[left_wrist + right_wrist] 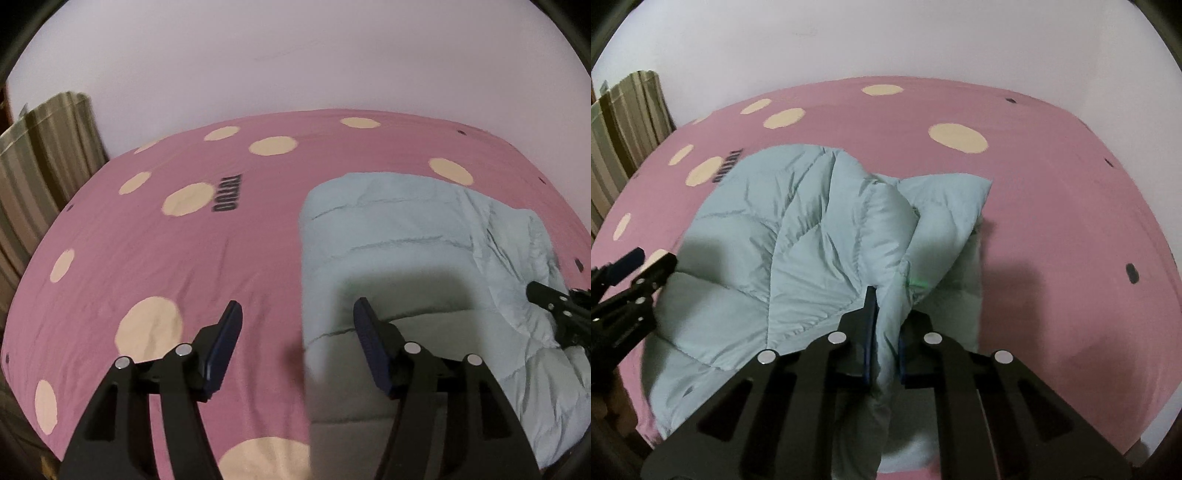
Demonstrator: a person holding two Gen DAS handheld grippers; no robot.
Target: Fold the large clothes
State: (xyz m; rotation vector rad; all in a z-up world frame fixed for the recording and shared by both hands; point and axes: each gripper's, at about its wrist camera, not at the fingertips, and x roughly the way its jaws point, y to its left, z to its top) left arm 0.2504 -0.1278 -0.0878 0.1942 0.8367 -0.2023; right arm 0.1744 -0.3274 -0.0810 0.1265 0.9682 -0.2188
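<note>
A pale blue-green quilted puffer jacket (798, 236) lies partly folded on a pink bed sheet with cream dots (1052, 206). My right gripper (886, 325) is shut on a raised fold of the jacket, lifting it near the front edge. My left gripper (297, 332) is open and empty, hovering over the jacket's left edge (388, 251), one finger over the sheet (166, 258), one over the jacket. The left gripper also shows at the left of the right wrist view (639, 273); the right gripper shows at the right edge of the left wrist view (557, 306).
A striped curtain (44, 155) hangs at the far left of the bed. A pale wall (886, 37) stands behind the bed. Black lettering (226, 195) is printed on the sheet near the jacket.
</note>
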